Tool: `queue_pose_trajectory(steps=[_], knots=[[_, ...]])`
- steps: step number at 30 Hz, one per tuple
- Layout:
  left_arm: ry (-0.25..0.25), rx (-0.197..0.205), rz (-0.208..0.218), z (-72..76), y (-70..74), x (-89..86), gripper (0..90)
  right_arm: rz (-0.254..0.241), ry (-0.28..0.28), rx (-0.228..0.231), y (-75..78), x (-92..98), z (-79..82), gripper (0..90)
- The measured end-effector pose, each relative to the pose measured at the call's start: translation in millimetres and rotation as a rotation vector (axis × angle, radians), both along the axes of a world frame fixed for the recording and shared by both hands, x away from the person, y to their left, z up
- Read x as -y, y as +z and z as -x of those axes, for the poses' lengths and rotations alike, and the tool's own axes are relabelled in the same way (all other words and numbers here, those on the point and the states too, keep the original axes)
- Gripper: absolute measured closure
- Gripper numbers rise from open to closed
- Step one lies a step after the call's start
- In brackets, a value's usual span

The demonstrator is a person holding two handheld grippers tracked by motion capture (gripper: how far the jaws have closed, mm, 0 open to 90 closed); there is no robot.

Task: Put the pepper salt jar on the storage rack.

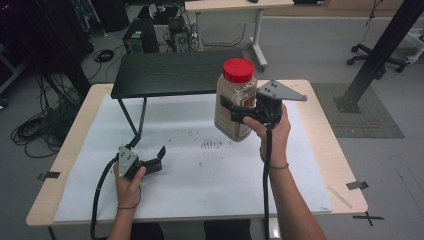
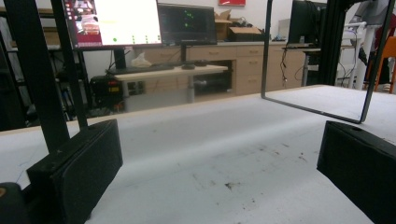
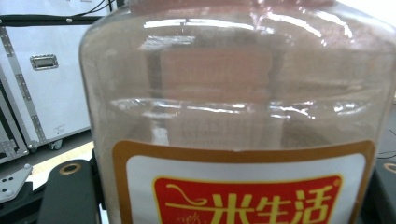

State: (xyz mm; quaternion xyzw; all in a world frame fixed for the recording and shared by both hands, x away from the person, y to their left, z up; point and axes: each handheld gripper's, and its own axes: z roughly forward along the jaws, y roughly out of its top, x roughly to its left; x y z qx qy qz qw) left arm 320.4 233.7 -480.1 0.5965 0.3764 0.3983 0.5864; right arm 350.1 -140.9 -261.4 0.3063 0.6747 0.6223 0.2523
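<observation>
Gripping a clear plastic jar [image 1: 235, 102] by its middle, right gripper [image 1: 239, 111] clamped on it from the side, jaws reaching left across the labelled belly, one on the near face and one behind. Held clear of the white sheet [image 1: 200, 170] that covers the table [image 1: 320, 115], jar upright or close to it, red screw cap [image 1: 238, 70] on top, above the jaws. Pale granular filling up to roughly the shoulder, seen through the wall. From the right gripper view, jar wall [image 3: 233, 93] pressed right up against the camera, label [image 3: 247, 196] with a brown border and a red panel of yellow characters sitting between the two black jaws at the lower corners. Grey three-cornered plate [image 1: 280, 91] riding on top of that gripper, just right of the jar; right hand [image 1: 272, 132] wrapped around the body below it, cable trailing down along the forearm. Resting low on the sheet well to the left of and nearer than the jar, left gripper [image 1: 157, 159] with jaws spread wide apart and nothing between them, left hand [image 1: 129, 182] behind it. From the left gripper view, bare speckled sheet [image 2: 210, 158] lying between the pads [image 2: 79, 172], with the black metal legs [image 2: 317, 112] of a small dark shelf [image 1: 170, 74] standing beyond the right-side jaw. Faint dark specks [image 1: 211, 144] on the sheet below the jar, between the two grippers.
</observation>
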Motion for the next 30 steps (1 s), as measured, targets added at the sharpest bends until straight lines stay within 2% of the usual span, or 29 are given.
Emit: queue_pose_trajectory(steps=[6, 20, 30], knots=[[-0.001, 0.0, -0.001, 0.1, 0.0, 0.0, 0.3, -0.01, 0.006, -0.003, 8.2, 1.4, -1.4, 24.7], [-0.001, -0.001, 0.0, 0.1, 0.1, -0.1, 0.2, -0.007, 0.02, 0.023, 41.0, 0.9, -9.2, 24.7], [0.001, 0.001, 0.004, -0.1, 0.0, 0.1, 0.2, -0.017, 0.026, 0.022, 53.0, 3.9, -17.8, 24.8]])
